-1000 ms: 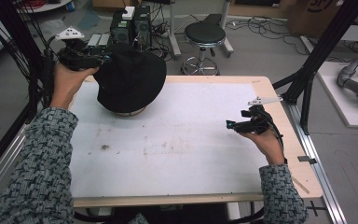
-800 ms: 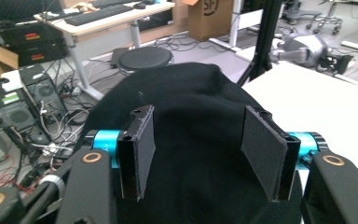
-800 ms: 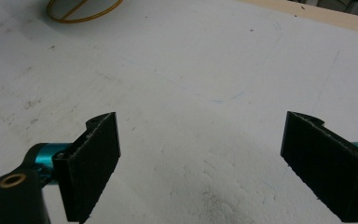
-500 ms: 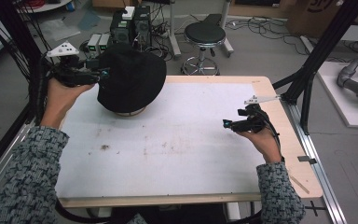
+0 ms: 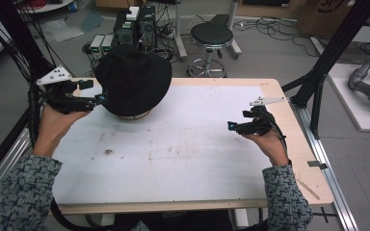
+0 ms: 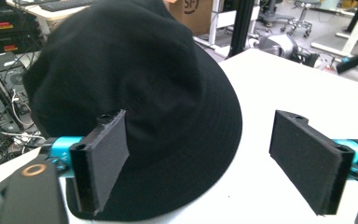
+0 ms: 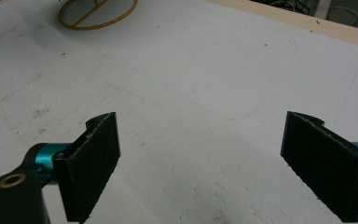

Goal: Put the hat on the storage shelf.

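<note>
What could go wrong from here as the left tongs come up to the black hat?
1. The left tongs are open at the brim of the black hat, which sits on a stand; a pinch on the soft brim alone could slip off or drag the hat askew.
2. The hat sits near the table's far edge, so a push could tip it off.
3. The right tongs hover open far away, unable to steady it.

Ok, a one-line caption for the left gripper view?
Open left gripper at the brim of a black bucket hat on the white table.
</note>
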Available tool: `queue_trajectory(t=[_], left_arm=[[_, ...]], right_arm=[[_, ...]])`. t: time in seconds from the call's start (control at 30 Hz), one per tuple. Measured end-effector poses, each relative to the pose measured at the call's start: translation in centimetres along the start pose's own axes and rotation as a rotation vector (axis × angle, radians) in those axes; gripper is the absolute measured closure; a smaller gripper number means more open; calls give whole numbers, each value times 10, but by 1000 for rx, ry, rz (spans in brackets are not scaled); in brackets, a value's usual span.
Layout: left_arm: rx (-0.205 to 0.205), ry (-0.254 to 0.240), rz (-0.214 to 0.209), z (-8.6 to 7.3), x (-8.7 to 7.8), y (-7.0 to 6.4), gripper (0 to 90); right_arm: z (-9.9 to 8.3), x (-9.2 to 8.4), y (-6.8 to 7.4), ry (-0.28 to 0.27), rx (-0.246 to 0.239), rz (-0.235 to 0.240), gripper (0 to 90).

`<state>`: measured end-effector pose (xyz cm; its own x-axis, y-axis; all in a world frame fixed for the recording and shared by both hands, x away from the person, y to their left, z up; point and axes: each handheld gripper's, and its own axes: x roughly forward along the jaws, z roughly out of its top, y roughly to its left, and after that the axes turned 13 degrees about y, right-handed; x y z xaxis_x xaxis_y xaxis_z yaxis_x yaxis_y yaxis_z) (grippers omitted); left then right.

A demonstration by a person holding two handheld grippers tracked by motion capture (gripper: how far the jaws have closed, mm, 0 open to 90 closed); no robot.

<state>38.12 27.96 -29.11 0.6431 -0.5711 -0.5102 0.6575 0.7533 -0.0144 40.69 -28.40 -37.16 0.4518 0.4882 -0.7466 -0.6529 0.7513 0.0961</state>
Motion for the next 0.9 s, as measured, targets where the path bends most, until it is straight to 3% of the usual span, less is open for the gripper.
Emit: queue_trajectory(t=[0.43, 0.63, 0.9], left_arm=[[46, -26, -6, -32, 5, -39, 170], [39, -21, 4, -42, 8, -39, 172], [38, -18, 13, -43, 7, -38, 172]], right_arm=[[0, -1, 5, 15, -7, -17, 115], [0, -1, 7, 17, -11, -16, 115], [0, 0, 7, 20, -16, -20, 116]])
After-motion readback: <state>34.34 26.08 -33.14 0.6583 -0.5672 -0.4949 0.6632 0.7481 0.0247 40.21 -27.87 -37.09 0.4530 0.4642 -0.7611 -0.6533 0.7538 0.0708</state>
